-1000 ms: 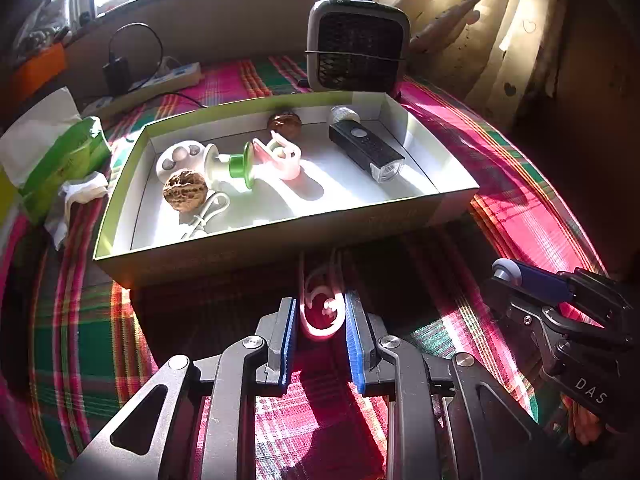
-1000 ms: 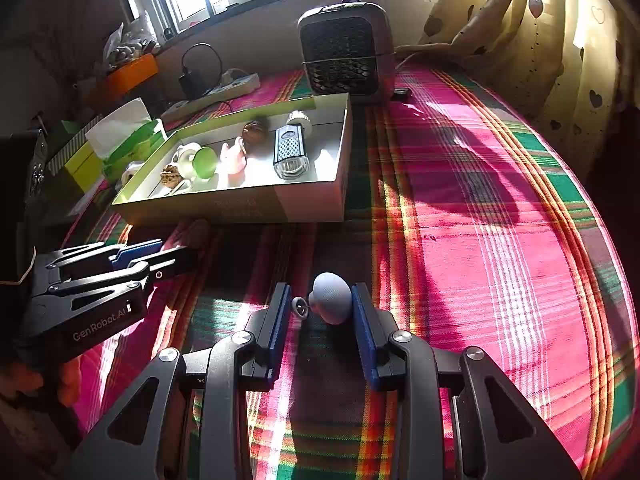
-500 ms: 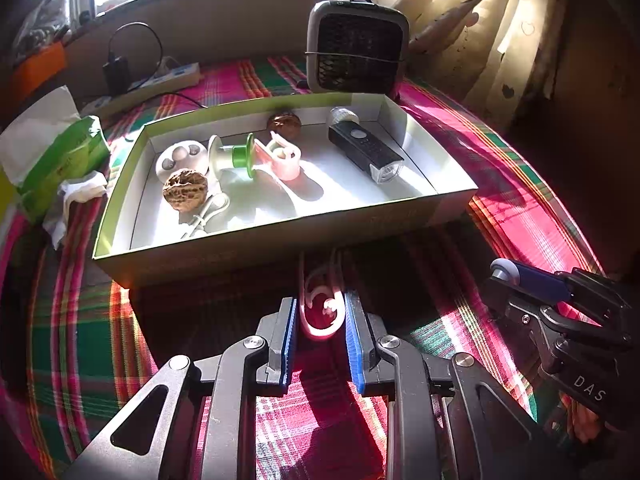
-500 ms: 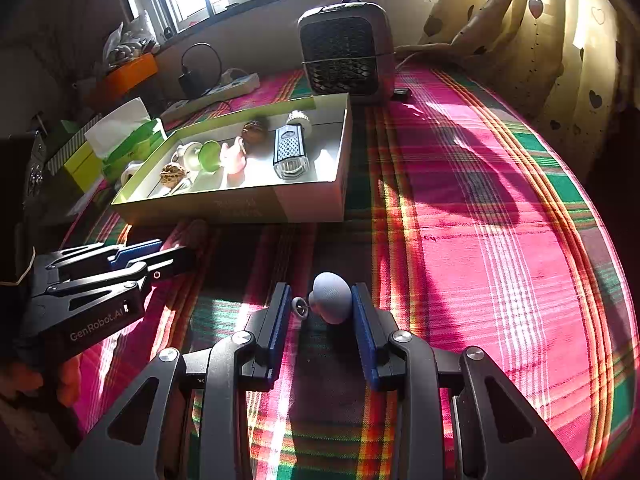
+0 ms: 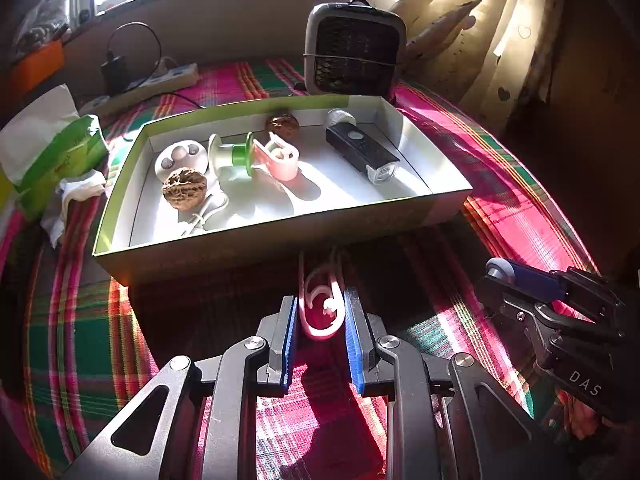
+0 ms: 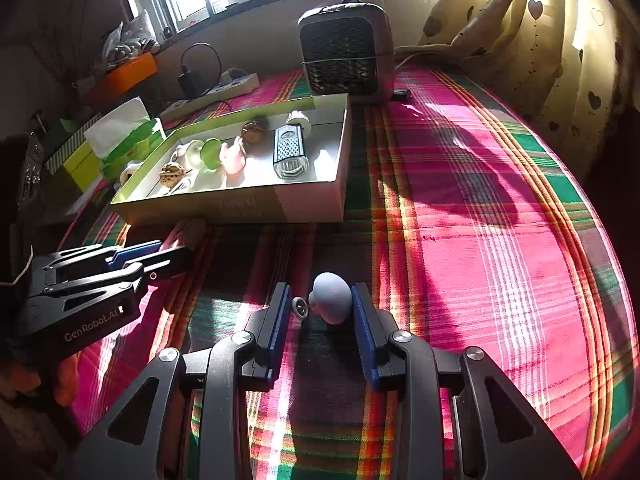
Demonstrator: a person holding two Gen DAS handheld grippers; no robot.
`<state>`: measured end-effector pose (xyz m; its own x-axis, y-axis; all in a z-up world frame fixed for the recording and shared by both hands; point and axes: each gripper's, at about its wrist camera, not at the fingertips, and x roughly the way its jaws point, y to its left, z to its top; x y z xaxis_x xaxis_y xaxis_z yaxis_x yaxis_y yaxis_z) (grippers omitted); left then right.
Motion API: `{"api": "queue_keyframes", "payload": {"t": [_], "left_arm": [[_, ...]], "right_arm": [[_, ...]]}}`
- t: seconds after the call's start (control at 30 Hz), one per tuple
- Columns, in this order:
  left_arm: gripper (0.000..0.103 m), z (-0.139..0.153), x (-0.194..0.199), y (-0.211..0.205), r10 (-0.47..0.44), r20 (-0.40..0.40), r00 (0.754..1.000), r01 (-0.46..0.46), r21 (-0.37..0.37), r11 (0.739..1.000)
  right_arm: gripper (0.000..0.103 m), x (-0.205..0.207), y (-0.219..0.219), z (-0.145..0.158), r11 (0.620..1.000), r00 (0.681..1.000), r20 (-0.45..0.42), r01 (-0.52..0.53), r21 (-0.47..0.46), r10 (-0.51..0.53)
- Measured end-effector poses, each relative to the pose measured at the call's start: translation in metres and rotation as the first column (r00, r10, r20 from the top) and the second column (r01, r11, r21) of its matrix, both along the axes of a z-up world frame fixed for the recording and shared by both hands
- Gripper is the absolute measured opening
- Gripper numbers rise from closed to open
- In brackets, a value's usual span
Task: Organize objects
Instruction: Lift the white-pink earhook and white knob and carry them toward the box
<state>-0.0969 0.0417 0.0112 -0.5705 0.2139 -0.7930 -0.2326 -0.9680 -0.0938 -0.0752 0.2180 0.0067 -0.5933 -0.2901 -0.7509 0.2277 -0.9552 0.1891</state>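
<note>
Two grippers clamped, box half filled

Left gripper: blue pads pinching pink plastic clip w/ white hook, just off near wall of shallow white cardboard box w/ green rim. Right gripper: closed on small grey egg-shaped fob w/ metal ring, right pad touching, ring toward left pad; over pink-green plaid cloth, right of box & nearer.

Inside box, left to right: white round disc w/ grey dots, wrinkled brown walnut nr white cord, white-green spool, second pink clip, another walnut at far wall, black bike light w/ clear lens.

Beyond box: grey mesh-front fan heater. Far left: white power strip, green tissue pack.
</note>
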Motion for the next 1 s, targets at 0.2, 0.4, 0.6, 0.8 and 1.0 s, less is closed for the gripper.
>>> {"api": "queue_keyframes", "payload": {"t": [0.2, 0.4, 0.6, 0.8, 1.0], "left_arm": [[0.019, 0.004, 0.003, -0.002, 0.002, -0.016, 1.000, -0.002, 0.003, 1.000], [0.019, 0.006, 0.005, -0.004, 0.004, -0.022, 1.000, -0.003, 0.005, 1.000], [0.019, 0.010, 0.008, -0.007, 0.004, -0.035, 0.999, -0.004, 0.010, 1.000], [0.019, 0.012, 0.011, -0.010, 0.005, -0.044, 0.999, -0.004, 0.011, 1.000], [0.019, 0.014, 0.013, -0.016, 0.017, -0.050, 0.999, -0.017, 0.009, 1.000]], "right_arm": [[0.032, 0.001, 0.001, 0.000, 1.000, 1.000, 0.000, 0.005, 0.000, -0.005], [0.032, 0.003, -0.001, 0.001, 1.000, 1.000, -0.001, 0.004, -0.002, -0.004], [0.032, 0.005, -0.005, 0.004, 1.000, 1.000, -0.009, -0.004, -0.006, 0.004], [0.032, 0.007, -0.011, 0.007, 1.000, 1.000, -0.020, -0.014, -0.004, 0.013], [0.032, 0.007, -0.018, 0.011, 1.000, 0.999, -0.029, -0.028, -0.003, 0.028]]}}
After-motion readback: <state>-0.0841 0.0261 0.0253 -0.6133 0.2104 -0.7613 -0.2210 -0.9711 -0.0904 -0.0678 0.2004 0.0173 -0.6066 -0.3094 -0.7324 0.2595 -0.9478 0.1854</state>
